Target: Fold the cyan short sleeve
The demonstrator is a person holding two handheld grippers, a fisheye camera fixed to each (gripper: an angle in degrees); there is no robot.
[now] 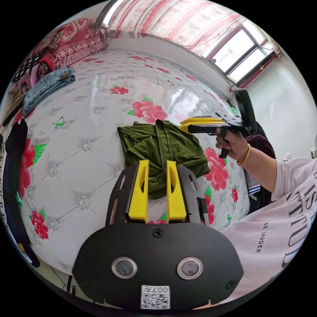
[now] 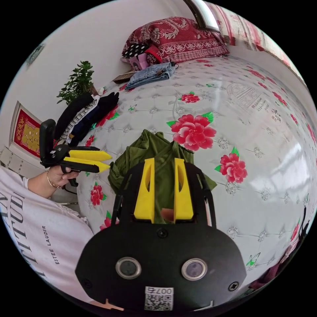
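1. Olive-green rather than cyan to our eye, the short sleeve garment [image 1: 161, 148] lies crumpled on the quilted white mattress [image 1: 82, 132] printed with red flowers. In the left gripper view its long axis runs from just above the yellow jaws at lower centre up toward the middle of the frame, with a strap-like band of fabric along that line.
2. We see soft, velvety fabric bunched into folds, with uneven edges and no clear flat outline; which end is the collar we cannot tell.
3. In the left gripper view, the left gripper [image 1: 157, 171] hangs over the near end of the garment, its jaws parted by a narrow gap and nothing between them.
4. In the right gripper view, the garment [image 2: 155, 155] sits at centre, running up from the right gripper [image 2: 164, 171] toward a large red flower. The jaws stand slightly apart over the cloth, gripping nothing.
5. Each view shows the other gripper at mid-frame edge, held in a hand [image 1: 232, 143] beside the garment, apart from it, jaws nearly together and empty.
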